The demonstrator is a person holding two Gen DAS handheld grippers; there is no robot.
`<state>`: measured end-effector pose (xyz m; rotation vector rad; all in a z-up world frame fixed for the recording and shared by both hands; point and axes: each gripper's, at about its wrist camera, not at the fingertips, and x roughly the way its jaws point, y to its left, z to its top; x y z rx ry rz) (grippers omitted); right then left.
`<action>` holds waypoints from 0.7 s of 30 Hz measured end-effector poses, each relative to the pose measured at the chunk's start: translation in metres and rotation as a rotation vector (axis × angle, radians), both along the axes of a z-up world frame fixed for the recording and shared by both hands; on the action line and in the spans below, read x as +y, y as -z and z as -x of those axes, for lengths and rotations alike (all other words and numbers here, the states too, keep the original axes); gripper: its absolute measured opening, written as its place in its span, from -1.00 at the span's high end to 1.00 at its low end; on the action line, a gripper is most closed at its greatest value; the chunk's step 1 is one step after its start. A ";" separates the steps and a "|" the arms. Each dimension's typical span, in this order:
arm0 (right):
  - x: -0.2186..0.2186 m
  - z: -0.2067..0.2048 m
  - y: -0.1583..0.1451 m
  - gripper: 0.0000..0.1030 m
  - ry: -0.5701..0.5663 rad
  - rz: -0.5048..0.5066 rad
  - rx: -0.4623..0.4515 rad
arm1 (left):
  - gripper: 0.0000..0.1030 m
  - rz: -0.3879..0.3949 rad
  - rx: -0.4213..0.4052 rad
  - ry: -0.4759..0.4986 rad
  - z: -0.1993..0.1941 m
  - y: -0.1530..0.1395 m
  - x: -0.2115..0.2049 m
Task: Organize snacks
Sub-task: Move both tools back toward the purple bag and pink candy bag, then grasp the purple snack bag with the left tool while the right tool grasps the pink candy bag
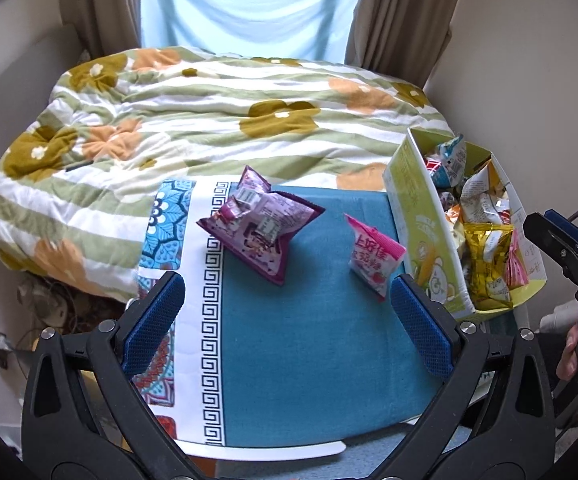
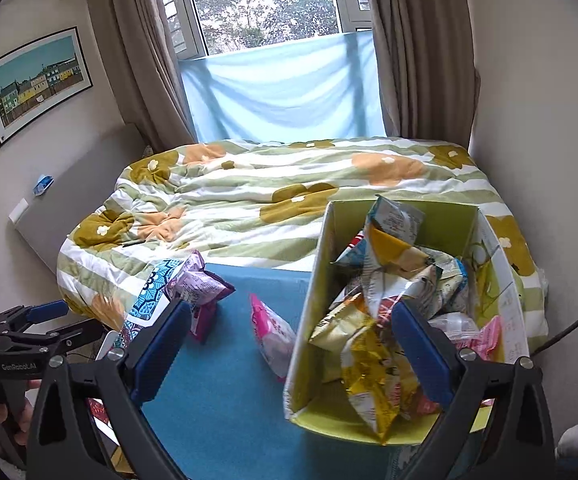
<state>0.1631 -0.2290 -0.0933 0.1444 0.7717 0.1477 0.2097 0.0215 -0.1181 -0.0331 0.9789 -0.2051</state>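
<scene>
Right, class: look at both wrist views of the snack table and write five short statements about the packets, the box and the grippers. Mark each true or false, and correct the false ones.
1. The purple packet lies on the teal cloth, outside the box. True.
2. The pink packet is inside the green box. False: it stands on the cloth just beside the box's outer wall.
3. The box is empty. False: it holds many packets, among them a yellow packet.
4. The left gripper is open and holds nothing. True.
5. The right gripper is clamped on the yellow packet. False: its jaws are apart, holding nothing.
</scene>
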 end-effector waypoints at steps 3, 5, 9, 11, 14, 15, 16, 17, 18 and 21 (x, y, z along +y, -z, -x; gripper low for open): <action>0.026 -0.006 0.005 -0.94 0.037 0.004 0.015 | -0.98 -0.003 0.021 0.051 -0.020 0.006 0.016; 0.043 -0.011 0.011 -0.94 0.065 0.009 0.030 | -0.98 -0.007 0.033 0.094 -0.033 0.011 0.024; 0.068 -0.020 0.024 -0.94 0.133 0.001 0.055 | -0.98 -0.032 0.052 0.183 -0.061 0.022 0.033; 0.081 -0.024 0.031 -0.94 0.167 0.003 0.067 | -0.98 -0.039 0.064 0.227 -0.076 0.029 0.036; 0.097 -0.029 0.041 -0.94 0.221 0.011 0.089 | -0.98 -0.049 0.085 0.290 -0.096 0.042 0.037; 0.101 -0.031 0.045 -0.94 0.238 0.007 0.098 | -0.98 -0.049 0.093 0.312 -0.102 0.048 0.036; 0.105 -0.034 0.048 -0.94 0.258 0.005 0.103 | -0.98 -0.050 0.101 0.330 -0.108 0.053 0.035; 0.107 -0.036 0.053 -0.94 0.279 0.001 0.112 | -0.98 -0.050 0.108 0.347 -0.114 0.060 0.033; 0.109 -0.039 0.058 -0.94 0.300 -0.005 0.123 | -0.98 -0.051 0.114 0.364 -0.120 0.066 0.031; 0.113 -0.043 0.077 -0.94 0.369 -0.006 0.148 | -0.98 -0.053 0.134 0.397 -0.135 0.088 0.024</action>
